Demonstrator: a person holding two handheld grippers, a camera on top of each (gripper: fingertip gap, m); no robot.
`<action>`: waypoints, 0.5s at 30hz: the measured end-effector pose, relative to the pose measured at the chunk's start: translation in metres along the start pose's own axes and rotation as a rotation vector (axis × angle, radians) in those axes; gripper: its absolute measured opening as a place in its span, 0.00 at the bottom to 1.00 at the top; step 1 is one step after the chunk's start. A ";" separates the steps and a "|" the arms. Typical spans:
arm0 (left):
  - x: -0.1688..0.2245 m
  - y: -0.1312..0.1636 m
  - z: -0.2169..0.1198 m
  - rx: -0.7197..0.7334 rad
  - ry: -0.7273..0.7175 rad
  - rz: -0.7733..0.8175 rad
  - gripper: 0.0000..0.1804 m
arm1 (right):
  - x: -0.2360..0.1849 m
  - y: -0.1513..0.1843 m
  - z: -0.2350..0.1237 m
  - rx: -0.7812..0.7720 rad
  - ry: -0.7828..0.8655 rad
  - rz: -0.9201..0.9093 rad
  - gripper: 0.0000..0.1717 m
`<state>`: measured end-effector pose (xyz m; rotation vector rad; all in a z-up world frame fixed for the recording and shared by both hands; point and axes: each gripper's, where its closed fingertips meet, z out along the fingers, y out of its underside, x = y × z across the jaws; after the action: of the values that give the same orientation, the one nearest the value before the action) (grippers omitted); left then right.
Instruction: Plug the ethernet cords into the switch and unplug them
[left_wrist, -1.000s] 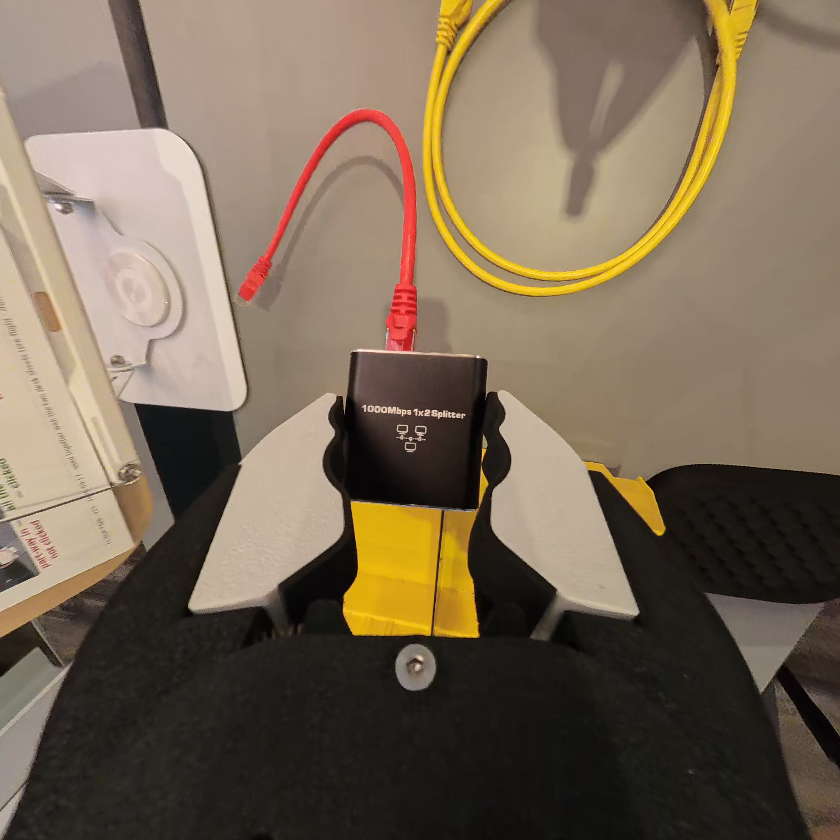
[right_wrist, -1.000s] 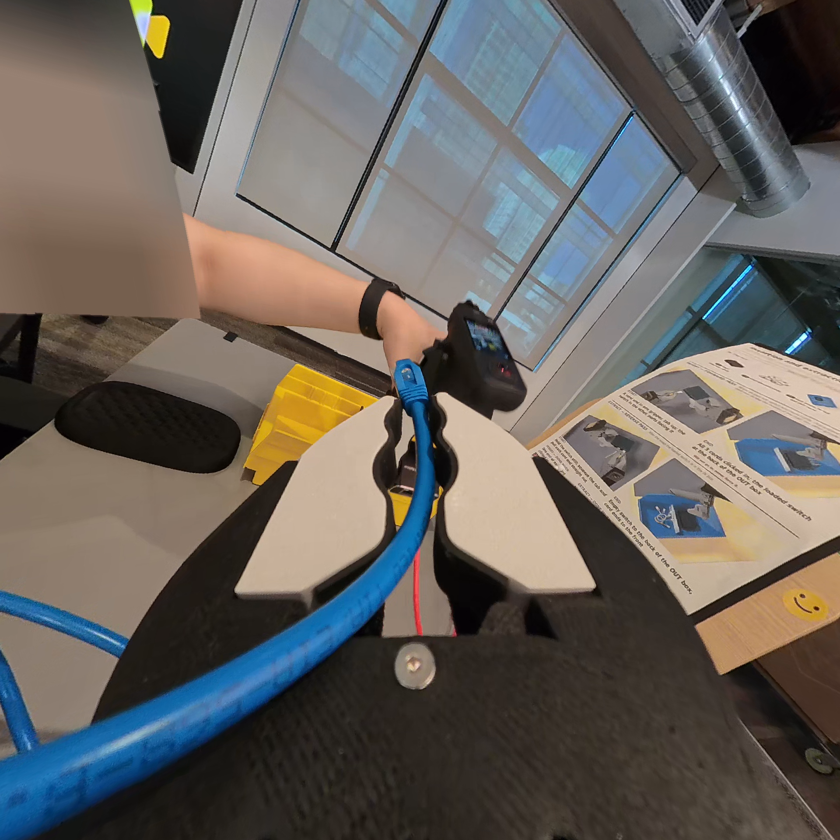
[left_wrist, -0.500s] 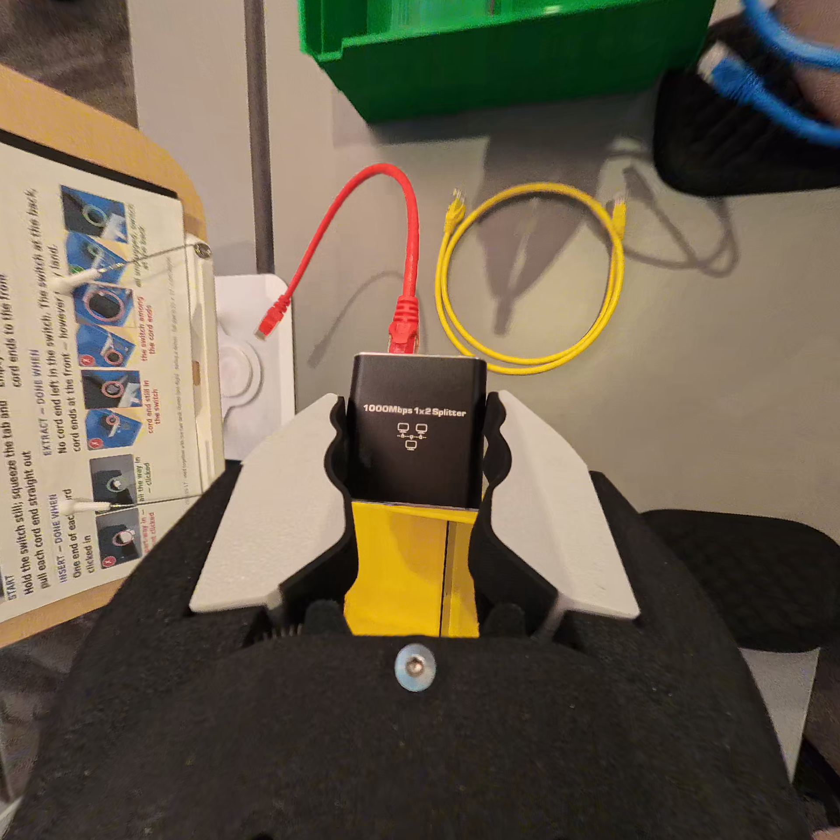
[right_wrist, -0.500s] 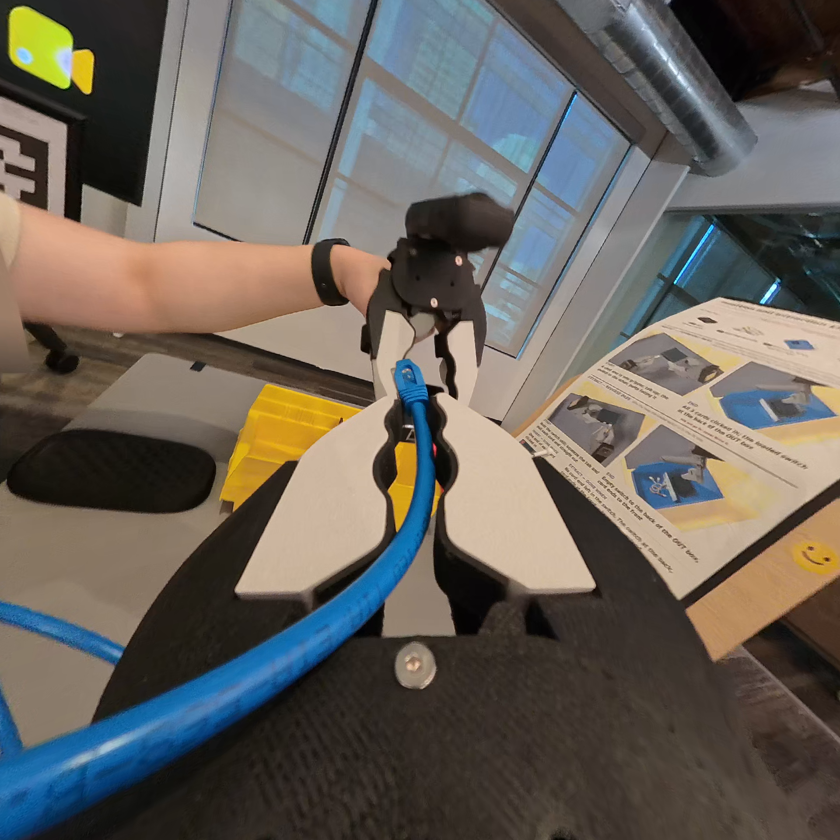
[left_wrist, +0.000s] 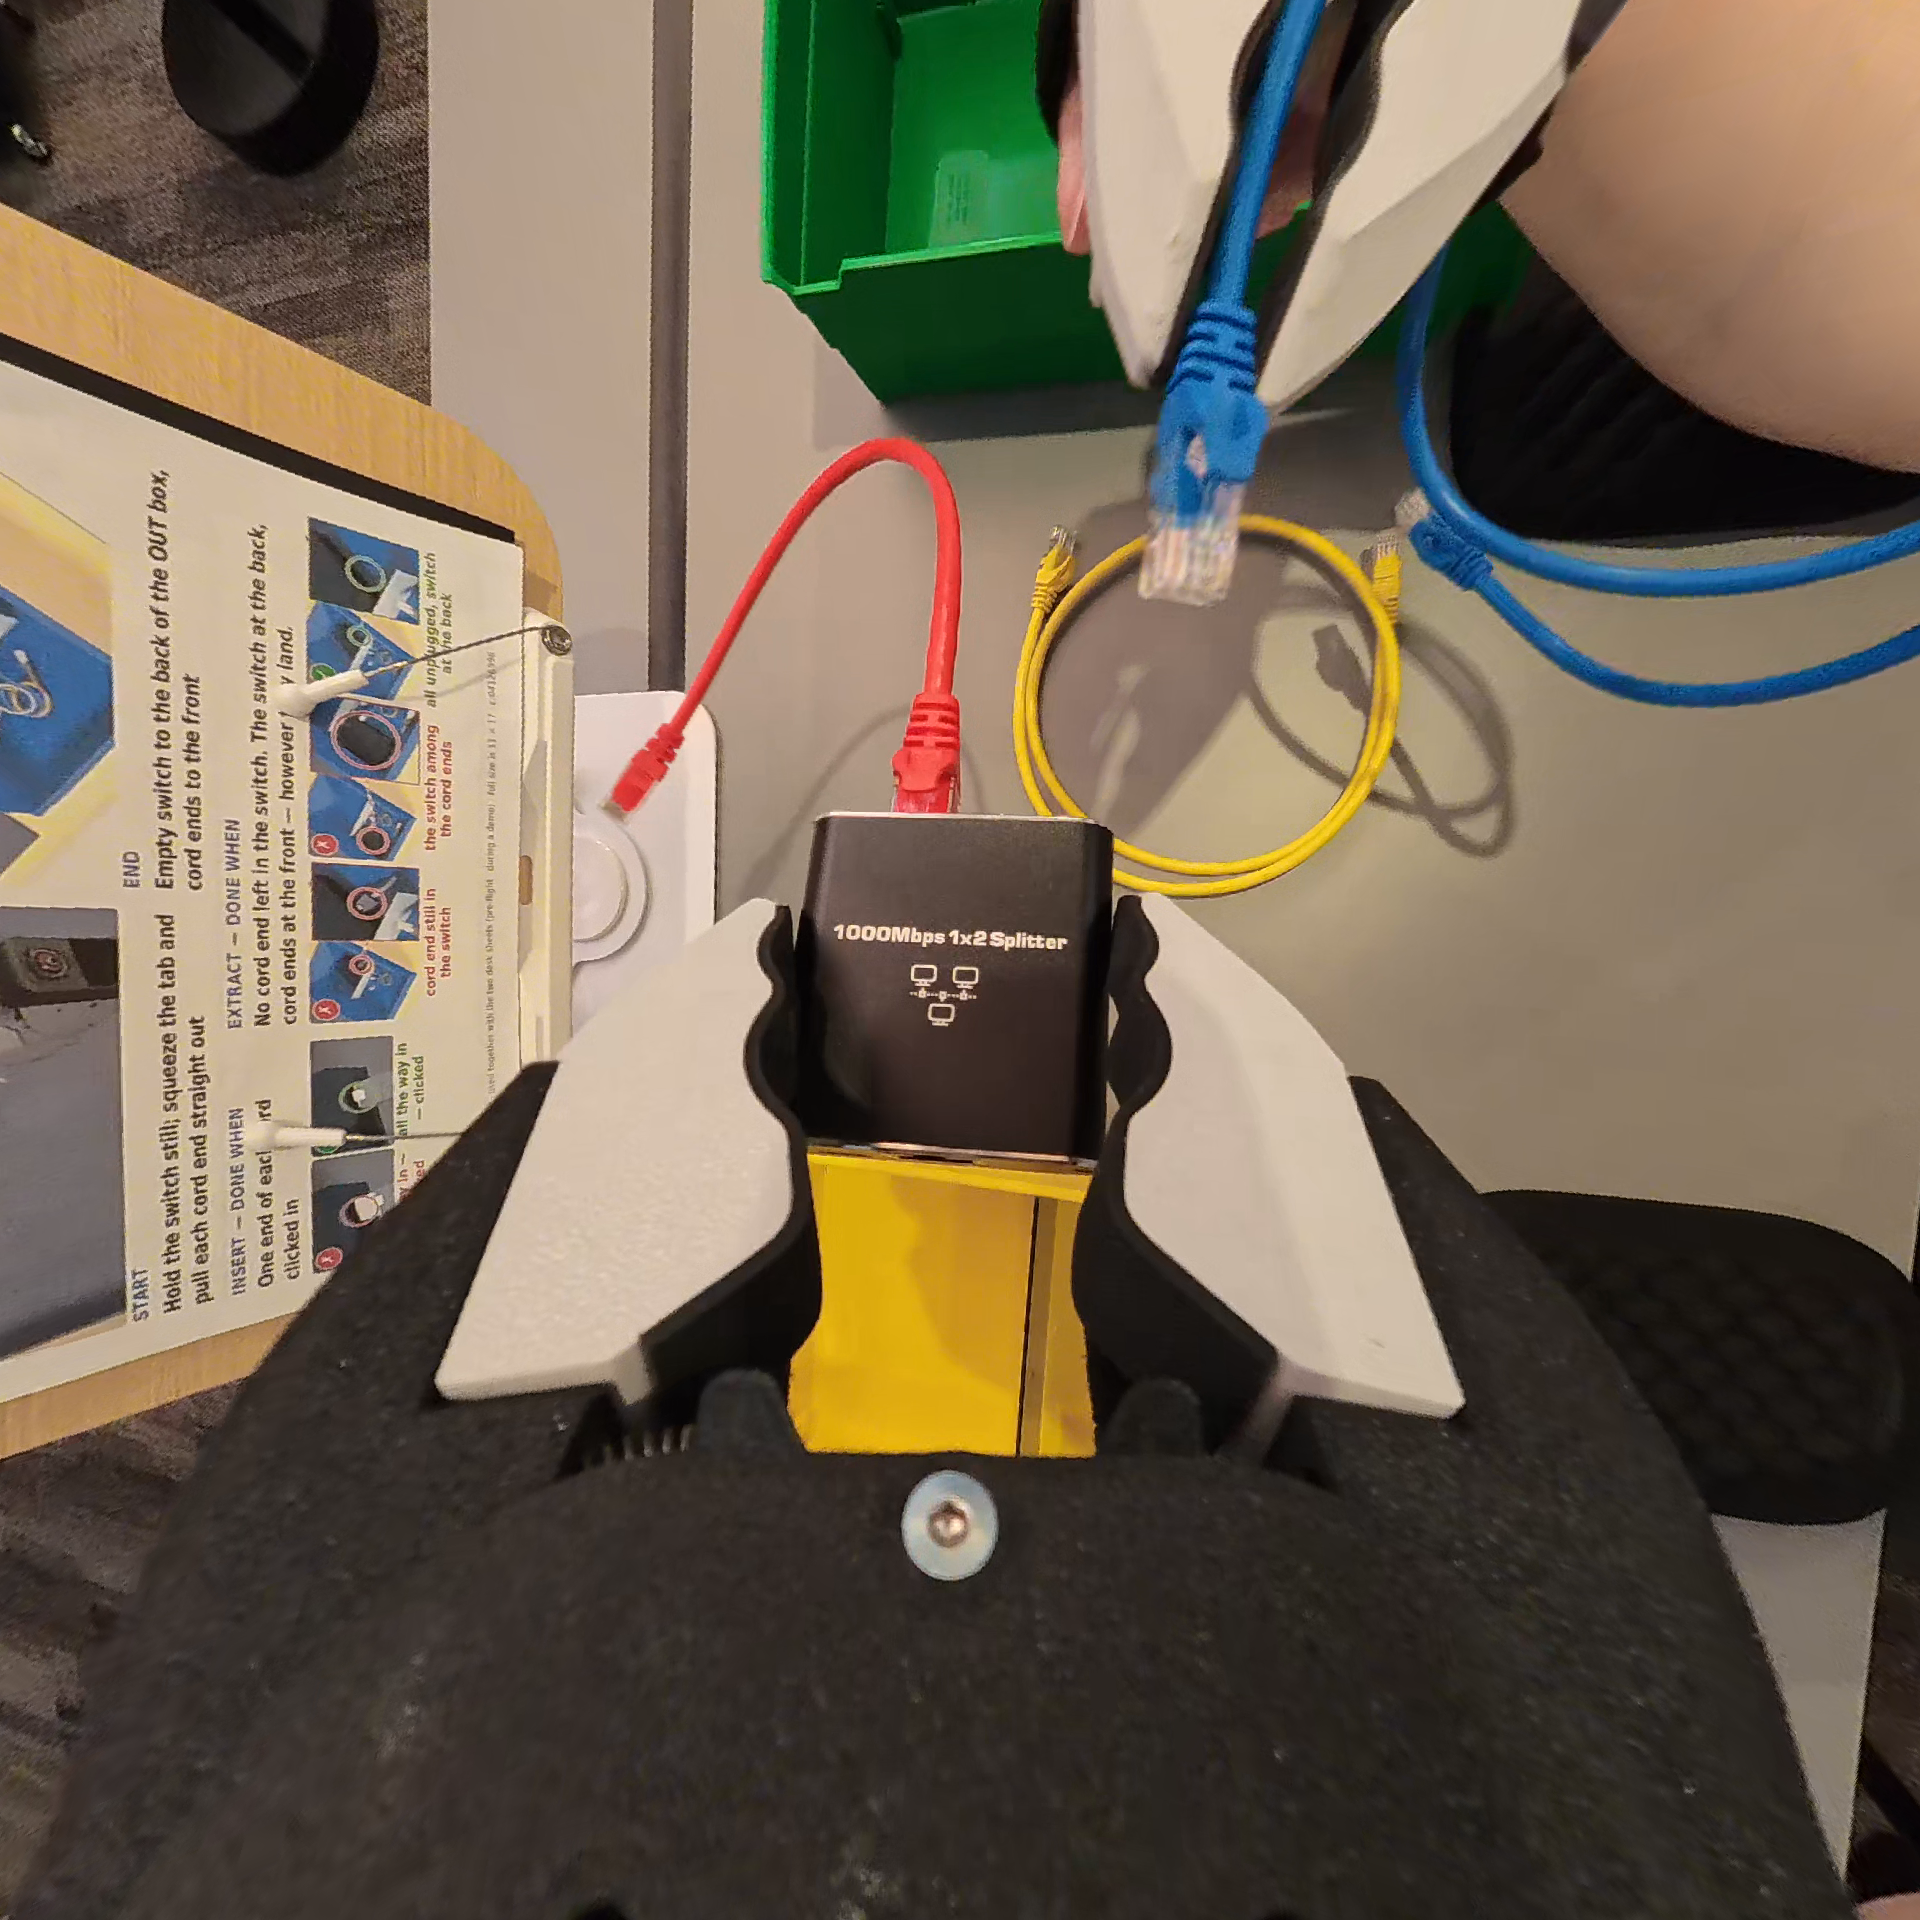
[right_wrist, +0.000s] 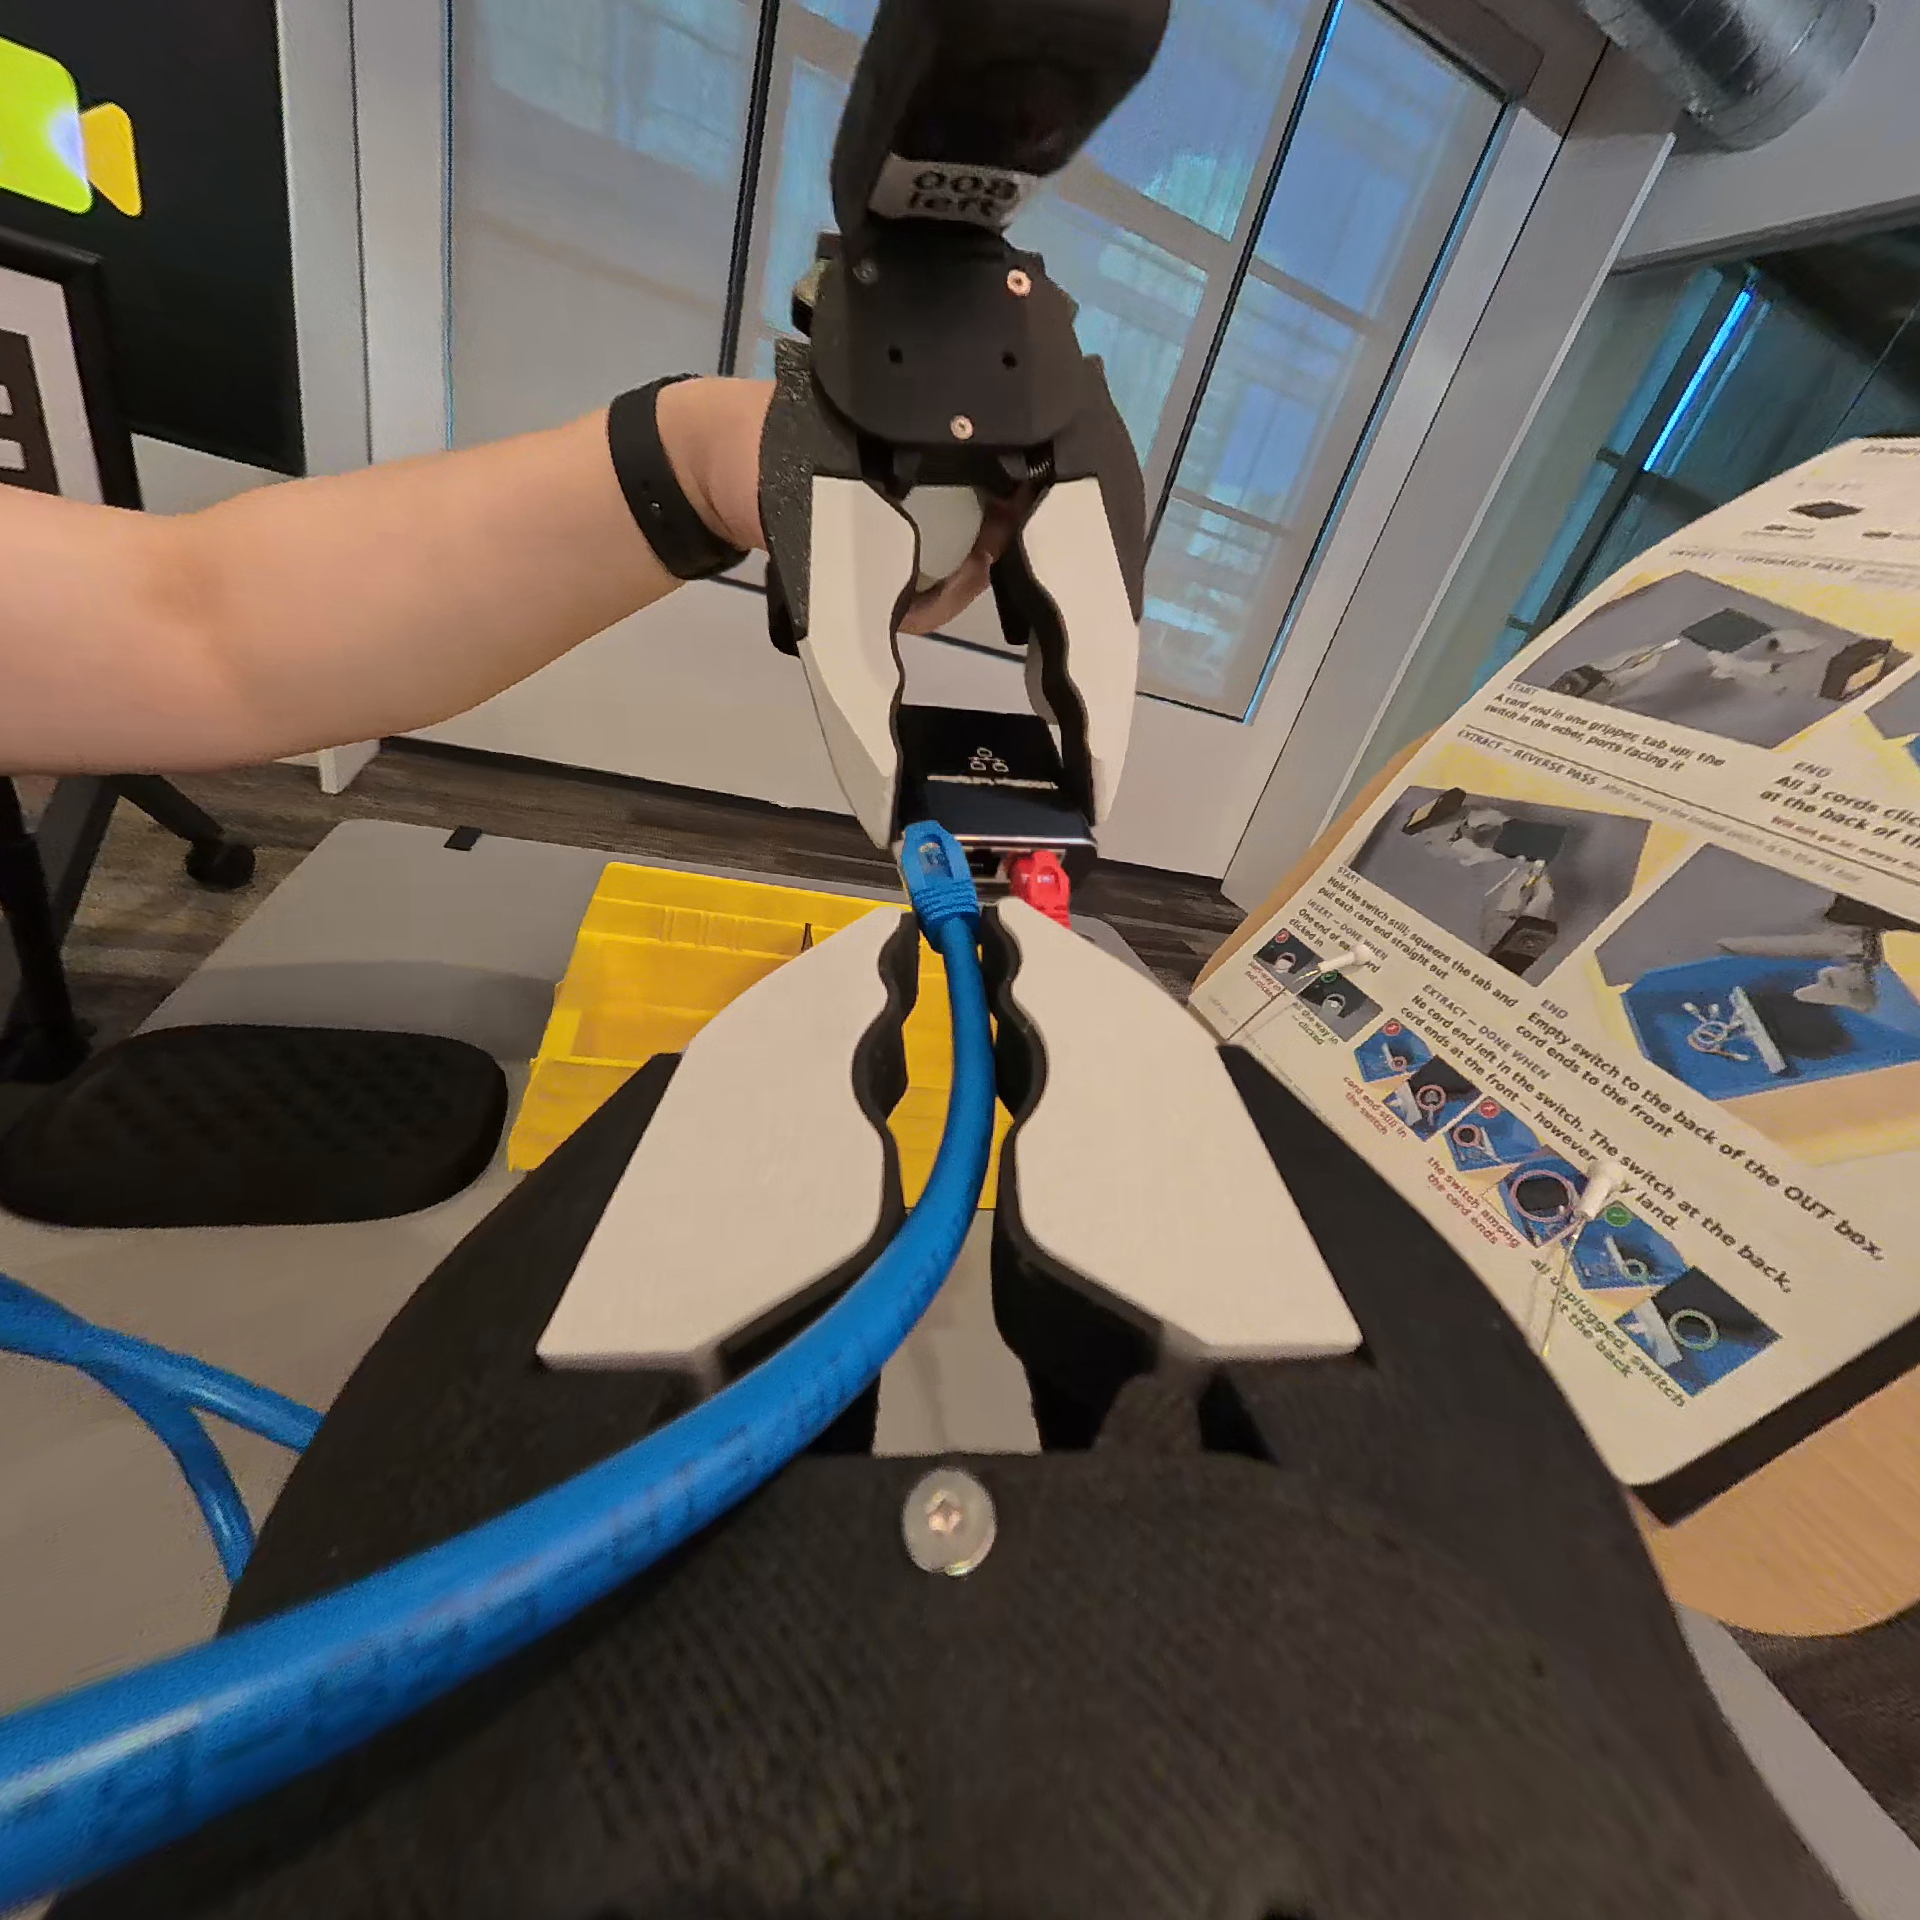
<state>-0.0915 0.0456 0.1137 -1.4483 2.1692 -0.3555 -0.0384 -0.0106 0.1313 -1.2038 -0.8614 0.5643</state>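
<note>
Office-type workroom set up as a test station. Grey surface (left_wrist: 1558, 987) carries a green bin (left_wrist: 914, 208) and a yellow bin (right_wrist: 675, 987), both plastic parts bins. A printed instruction sheet (right_wrist: 1662, 987) with photo steps sits on a wooden board (left_wrist: 260, 416) propped beside the work area. Two black padded rests (right_wrist: 239, 1122) lie on the surface. Behind: tall glass-panelled partition (right_wrist: 623, 260) with metal frames, exposed silver duct (right_wrist: 1745, 52) overhead, carpeted floor (right_wrist: 125, 883), a chair base on castors (right_wrist: 208, 847). Spare yellow cord (left_wrist: 1205, 707) coiled on the surface.
</note>
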 end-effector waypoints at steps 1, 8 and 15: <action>-0.001 0.000 -0.001 0.001 -0.004 0.001 0.32 | 0.002 0.001 0.002 0.004 0.011 0.005 0.07; -0.001 -0.004 -0.010 0.037 -0.008 -0.002 0.32 | 0.006 0.005 0.007 0.014 0.023 0.033 0.07; -0.001 -0.007 -0.015 0.045 -0.017 0.005 0.32 | 0.002 0.005 0.010 0.006 0.004 0.027 0.07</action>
<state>-0.0934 0.0432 0.1297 -1.4168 2.1376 -0.3868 -0.0452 -0.0015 0.1278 -1.2122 -0.8407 0.5857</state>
